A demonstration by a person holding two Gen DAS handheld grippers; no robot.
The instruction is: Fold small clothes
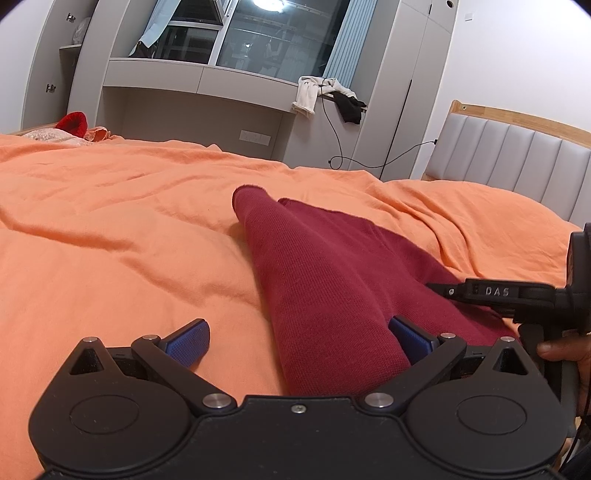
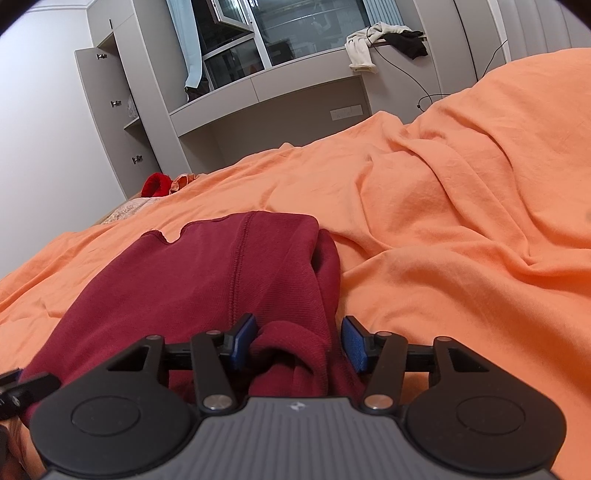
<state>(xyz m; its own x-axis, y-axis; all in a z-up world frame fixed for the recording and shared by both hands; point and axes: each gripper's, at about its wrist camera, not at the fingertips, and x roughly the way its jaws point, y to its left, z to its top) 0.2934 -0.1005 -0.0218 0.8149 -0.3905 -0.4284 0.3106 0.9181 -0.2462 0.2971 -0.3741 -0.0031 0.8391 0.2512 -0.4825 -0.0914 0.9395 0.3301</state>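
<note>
A dark red knitted garment (image 1: 325, 280) is spread on the orange crumpled bedsheet (image 1: 110, 229). The left gripper (image 1: 299, 339) is held wide apart, one edge between its pads. The right gripper (image 2: 297, 341) is seen half-spread around a bunched fold, contact unclear.

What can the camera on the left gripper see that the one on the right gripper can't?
Only the left wrist view shows the padded headboard, the right gripper seen from the side, and its own left gripper, jaws wide apart.

Only the right wrist view shows the garment's stitched seam and bunched cloth between the right gripper's pads.

Both show the dark red garment on the orange bedsheet, the window and clothes draped on the ledge.
</note>
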